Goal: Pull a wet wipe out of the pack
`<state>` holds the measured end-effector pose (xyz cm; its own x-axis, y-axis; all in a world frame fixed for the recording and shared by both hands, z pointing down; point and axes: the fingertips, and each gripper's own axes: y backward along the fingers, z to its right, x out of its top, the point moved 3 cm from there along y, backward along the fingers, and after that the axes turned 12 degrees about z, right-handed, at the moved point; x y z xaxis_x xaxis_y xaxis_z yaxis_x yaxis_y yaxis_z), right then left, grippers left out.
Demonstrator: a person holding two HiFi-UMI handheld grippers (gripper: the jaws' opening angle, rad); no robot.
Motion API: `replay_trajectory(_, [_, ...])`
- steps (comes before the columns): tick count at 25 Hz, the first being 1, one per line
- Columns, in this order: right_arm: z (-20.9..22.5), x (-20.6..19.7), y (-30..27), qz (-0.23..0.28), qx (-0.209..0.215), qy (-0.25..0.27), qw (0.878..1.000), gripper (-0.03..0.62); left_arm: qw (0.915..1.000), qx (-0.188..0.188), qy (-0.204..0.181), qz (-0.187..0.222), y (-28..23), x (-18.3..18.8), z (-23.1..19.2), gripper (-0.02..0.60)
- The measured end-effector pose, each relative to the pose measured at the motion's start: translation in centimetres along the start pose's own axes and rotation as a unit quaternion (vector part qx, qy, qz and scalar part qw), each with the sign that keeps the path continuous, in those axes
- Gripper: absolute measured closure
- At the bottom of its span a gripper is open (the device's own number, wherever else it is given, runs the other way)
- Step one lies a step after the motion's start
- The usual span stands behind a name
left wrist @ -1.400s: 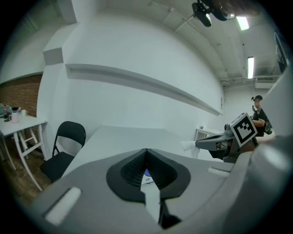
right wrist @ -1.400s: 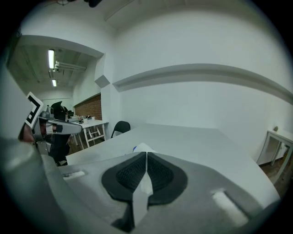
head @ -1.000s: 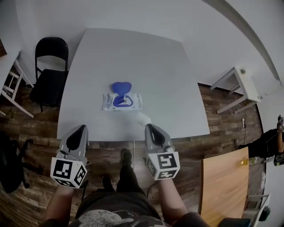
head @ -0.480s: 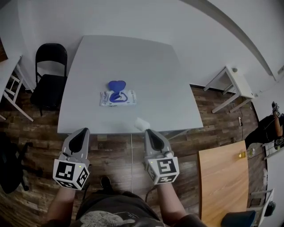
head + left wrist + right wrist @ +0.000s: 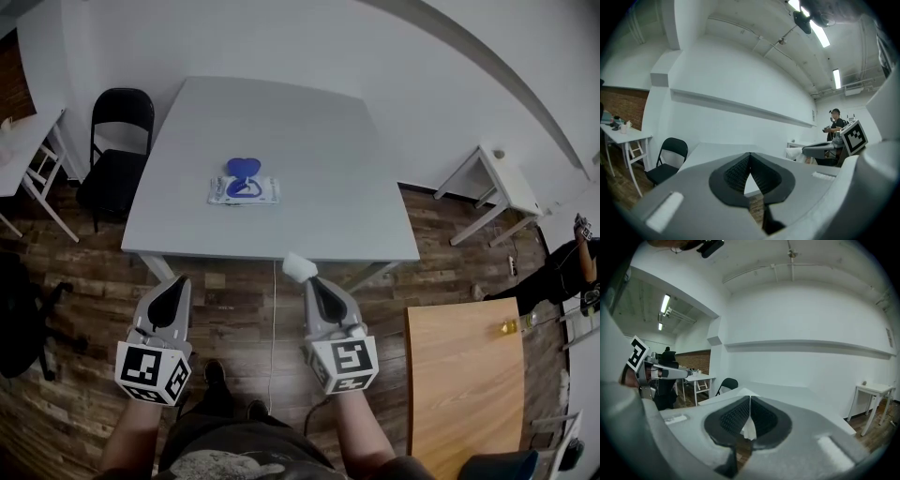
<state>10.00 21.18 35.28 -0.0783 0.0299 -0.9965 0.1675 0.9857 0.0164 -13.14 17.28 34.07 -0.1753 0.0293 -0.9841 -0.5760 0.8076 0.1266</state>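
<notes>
The wet wipe pack (image 5: 244,191) lies flat on the white table (image 5: 319,141), its blue lid (image 5: 242,169) flipped open. Both grippers hang over the wooden floor, short of the table's near edge. My right gripper (image 5: 312,281) (image 5: 750,399) is shut on a white wet wipe (image 5: 300,267) (image 5: 749,427), which sticks out past its tips. My left gripper (image 5: 174,283) (image 5: 750,157) is shut, with nothing between its pads. In the left gripper view the right gripper (image 5: 825,149) shows at the right with the wipe (image 5: 794,153) at its tip.
A black folding chair (image 5: 117,150) stands left of the table. Small white tables stand at the far left (image 5: 28,141) and right (image 5: 502,178). A wooden tabletop (image 5: 459,394) lies at my right. A person (image 5: 572,272) is at the right edge.
Both grippers have drawn back from the table's near edge over the floor, and the wipe has gone with the right one. The pack has stayed in place on the table.
</notes>
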Motion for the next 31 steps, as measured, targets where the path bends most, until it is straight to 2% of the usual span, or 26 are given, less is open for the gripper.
replay_trajectory(6, [-0.1, 0.2, 4.2, 0.013, 0.008, 0.002, 1.000, 0.595, 1.0000, 0.008, -0.003, -0.001, 4.1, -0.2, 3.4, 0.565])
replay_trajectory(13, [-0.5, -0.3, 7.0, 0.011, 0.019, -0.004, 1.000, 0.595, 0.9999, 0.011, -0.006, 0.004, 6.2, 0.1, 5.6, 0.565])
replay_trajectory(25, [-1.7, 0.0, 8.0, 0.017, 0.038, 0.014, 0.999, 0.595, 0.9994, 0.029, -0.012, 0.013, 8.1, 0.6, 6.2, 0.565])
replay_trajectory(31, [-1.4, -0.4, 8.8, 0.019, 0.029, 0.009, 0.999, 0.595, 0.9991, 0.038, -0.016, 0.011, 8.8, 0.6, 6.1, 0.565])
